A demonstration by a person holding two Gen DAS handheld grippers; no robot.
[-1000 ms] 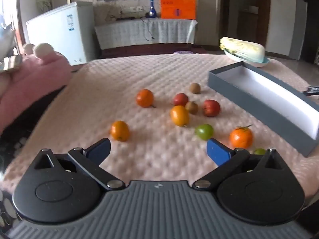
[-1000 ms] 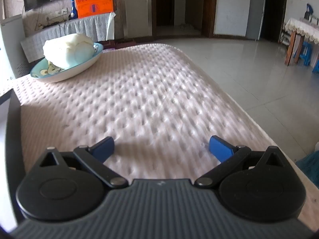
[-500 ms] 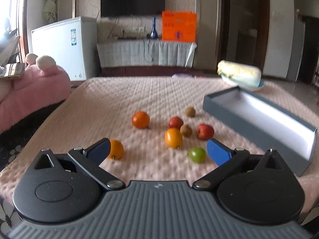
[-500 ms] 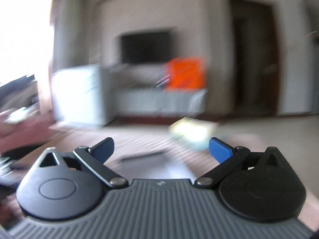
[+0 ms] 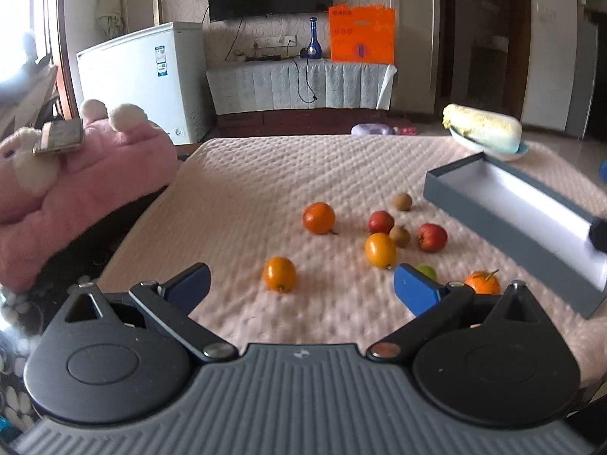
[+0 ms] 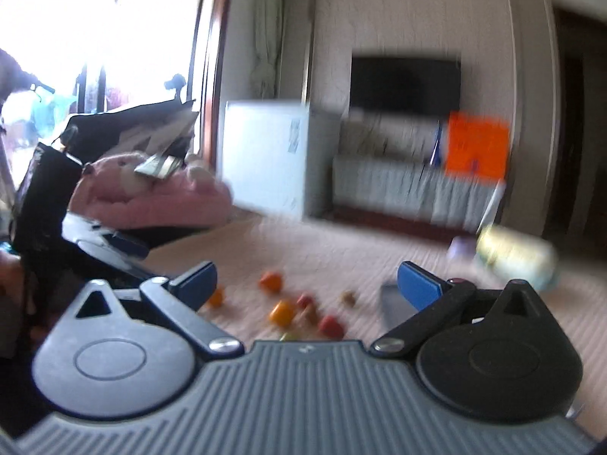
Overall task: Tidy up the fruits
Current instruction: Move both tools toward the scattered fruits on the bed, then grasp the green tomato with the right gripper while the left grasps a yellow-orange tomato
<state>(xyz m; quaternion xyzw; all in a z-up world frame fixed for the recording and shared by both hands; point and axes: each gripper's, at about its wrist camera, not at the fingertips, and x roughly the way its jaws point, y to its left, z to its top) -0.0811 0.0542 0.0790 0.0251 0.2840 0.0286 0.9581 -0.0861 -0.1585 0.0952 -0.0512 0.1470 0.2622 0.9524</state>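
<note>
Several small fruits lie on a pink quilted table (image 5: 288, 174): an orange (image 5: 280, 273) nearest, another orange (image 5: 318, 218), a yellow-orange fruit (image 5: 380, 249), two red fruits (image 5: 381, 222) (image 5: 432, 237), two brown ones (image 5: 402, 201), a green one (image 5: 428, 271) and a stemmed tangerine (image 5: 482, 282). An open grey box (image 5: 523, 204) with a white inside lies to the right. My left gripper (image 5: 301, 284) is open and empty, just short of the nearest orange. My right gripper (image 6: 307, 284) is open and empty; its view is blurred, with the fruits (image 6: 282, 313) ahead.
A plate with a cabbage (image 5: 483, 132) stands at the far right of the table. A pink plush toy (image 5: 76, 174) with a phone on it lies off the left edge. A white freezer (image 5: 144, 79) and a cabinet stand behind.
My right gripper has swung left from the table's bare right side and now faces the fruits, still moving. My left gripper tilted up, then came a little closer to the fruits.
</note>
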